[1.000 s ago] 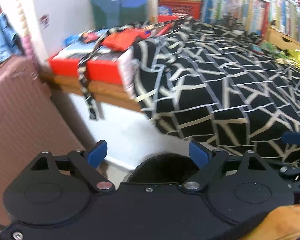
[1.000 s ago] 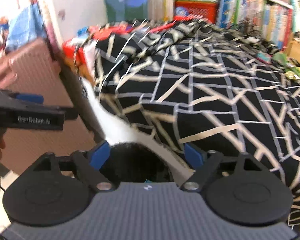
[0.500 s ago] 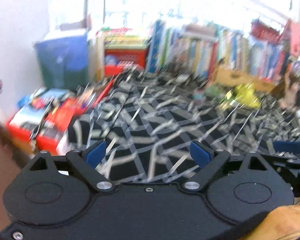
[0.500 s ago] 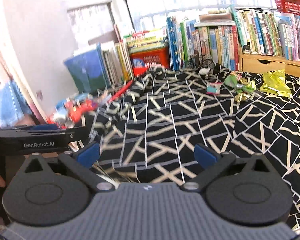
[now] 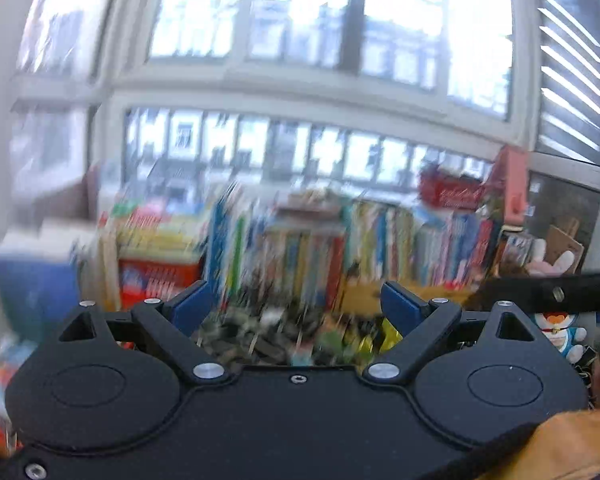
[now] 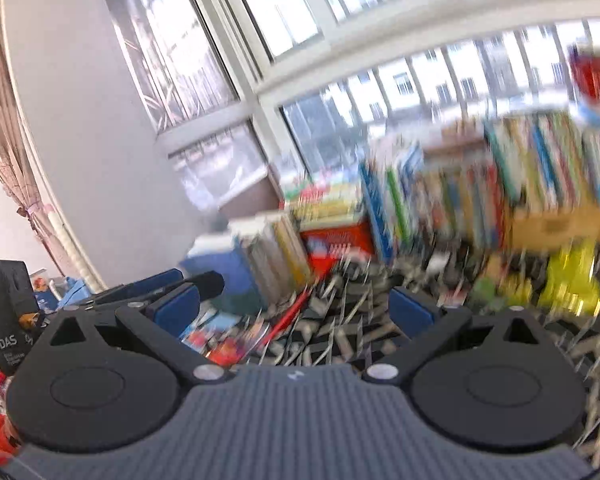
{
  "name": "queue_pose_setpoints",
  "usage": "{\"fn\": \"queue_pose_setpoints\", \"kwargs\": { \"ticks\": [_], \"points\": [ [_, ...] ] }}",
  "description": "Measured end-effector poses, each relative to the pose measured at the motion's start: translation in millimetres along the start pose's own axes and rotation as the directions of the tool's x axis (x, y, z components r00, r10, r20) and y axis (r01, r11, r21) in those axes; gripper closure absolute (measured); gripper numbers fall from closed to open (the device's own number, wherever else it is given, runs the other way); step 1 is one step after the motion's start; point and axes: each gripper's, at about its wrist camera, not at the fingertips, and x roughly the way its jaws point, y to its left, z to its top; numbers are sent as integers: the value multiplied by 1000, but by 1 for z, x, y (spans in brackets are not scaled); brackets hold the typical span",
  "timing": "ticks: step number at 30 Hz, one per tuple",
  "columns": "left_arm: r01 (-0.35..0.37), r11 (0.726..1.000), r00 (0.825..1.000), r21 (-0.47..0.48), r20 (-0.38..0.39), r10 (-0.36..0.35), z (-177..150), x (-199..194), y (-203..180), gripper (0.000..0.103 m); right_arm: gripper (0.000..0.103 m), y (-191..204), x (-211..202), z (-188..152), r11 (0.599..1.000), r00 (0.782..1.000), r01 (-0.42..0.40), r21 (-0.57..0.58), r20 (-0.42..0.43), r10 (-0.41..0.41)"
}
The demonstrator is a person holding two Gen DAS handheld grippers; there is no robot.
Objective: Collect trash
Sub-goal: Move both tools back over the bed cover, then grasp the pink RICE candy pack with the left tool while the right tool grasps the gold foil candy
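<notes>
Both views are blurred by motion. My left gripper is open, held above the bed, nothing between its blue pads. My right gripper is open too and empty. A crumpled yellow wrapper lies on the black-and-beige patterned bedspread at the far right, with smaller green and yellow scraps beside it. In the left wrist view the same yellow and green scraps show low between my fingers. The left gripper appears at the left of the right wrist view.
A row of books and a red crate line the window side behind the bed. A blue box stands at the left. Soft toys sit at the far right. A sleeve shows at bottom right.
Both cameras have tilted up from the bed edge and the dark bin toward the books and windows. The wrappers have come closer. Both grippers have stayed open.
</notes>
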Motion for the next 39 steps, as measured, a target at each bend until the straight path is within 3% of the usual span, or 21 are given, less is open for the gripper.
{"fn": "queue_pose_setpoints", "kwargs": {
  "ticks": [3,7,12,14,17,18,19,21,24,27,29,31,34,36,39],
  "points": [
    [-8,1000,1000,27,26,8,21,26,-23,10,0,-11,0,26,995,997,57,-80,50,-54],
    [-19,999,999,31,41,18,39,70,-49,10,0,-41,12,51,990,996,70,-122,61,-63],
    [-64,997,998,31,-6,64,33,139,-68,3,0,-84,32,61,976,990,144,-164,38,-139],
    [-89,995,993,45,-73,92,17,171,-73,1,0,-101,49,55,928,963,266,-260,20,-270],
    [-102,994,977,26,-183,105,-16,224,-76,1,0,-126,88,32,773,870,446,-451,14,-494],
    [-104,994,971,21,-216,106,-28,239,-77,1,0,-138,102,22,741,850,456,-493,-5,-526],
    [-112,994,961,18,-253,113,-42,254,-77,1,0,-152,115,12,736,845,442,-512,-36,-533],
    [-138,990,937,18,-321,136,-70,288,-76,1,0,-183,139,-6,782,855,388,-488,-127,-503],
    [-159,987,899,22,-409,154,-110,333,-68,1,0,-234,181,-42,887,868,278,-368,-298,-396],
    [-162,987,831,26,-535,150,-145,378,-62,2,0,-264,216,-81,930,847,214,-299,-417,-329],
    [-149,988,823,52,-547,153,-161,400,-63,2,0,-271,235,-102,940,848,181,-288,-439,-297],
    [-141,987,819,77,-551,160,-175,423,-60,2,0,-275,244,-114,947,866,171,-271,-417,-276],
    [-157,981,792,117,-578,196,-189,458,-51,2,2,-277,256,-123,951,887,165,-261,-383,-259],
    [-149,980,784,134,-587,199,-193,474,-46,2,6,-279,265,-127,955,897,135,-263,-378,-231],
    [-153,983,758,101,-626,182,-199,496,-34,3,11,-281,274,-130,951,904,133,-279,-359,-232]
  ]
}}
